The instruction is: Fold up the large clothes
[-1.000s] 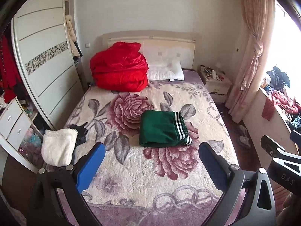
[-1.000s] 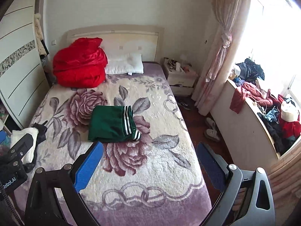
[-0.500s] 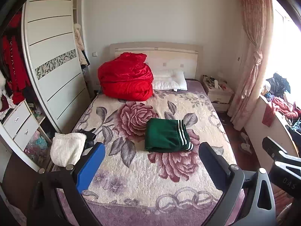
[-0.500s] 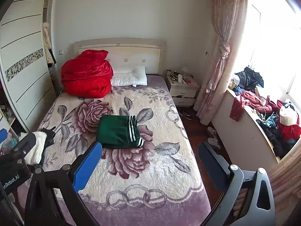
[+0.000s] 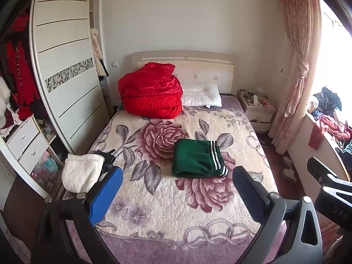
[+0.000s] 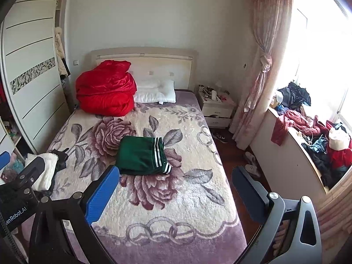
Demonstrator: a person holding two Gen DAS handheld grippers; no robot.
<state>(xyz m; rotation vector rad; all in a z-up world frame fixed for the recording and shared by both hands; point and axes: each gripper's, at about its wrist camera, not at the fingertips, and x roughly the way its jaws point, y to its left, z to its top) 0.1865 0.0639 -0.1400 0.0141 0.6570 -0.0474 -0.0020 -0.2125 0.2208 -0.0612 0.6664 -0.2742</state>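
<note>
A folded green garment with white stripes [image 5: 197,158] lies in the middle of the bed's floral blanket [image 5: 167,200]; it also shows in the right wrist view [image 6: 142,155]. My left gripper [image 5: 178,189] is open and empty, held back from the foot of the bed, well short of the garment. My right gripper [image 6: 176,189] is open and empty too, to the right of the left one. A folded white fleece [image 5: 81,172] on dark clothes [image 5: 107,156] lies at the bed's left edge.
A red duvet bundle [image 5: 151,96] and white pillow [image 5: 202,98] sit by the headboard. A wardrobe [image 5: 66,83] stands left, a nightstand [image 5: 257,110] and curtain [image 5: 294,83] right. A window ledge [image 6: 308,145] holds piled clothes. Shoes [image 6: 250,162] lie on the floor.
Both grippers have drawn back and up from the bed, so the bed and garment look smaller and more of the room shows. Both stay open and empty.
</note>
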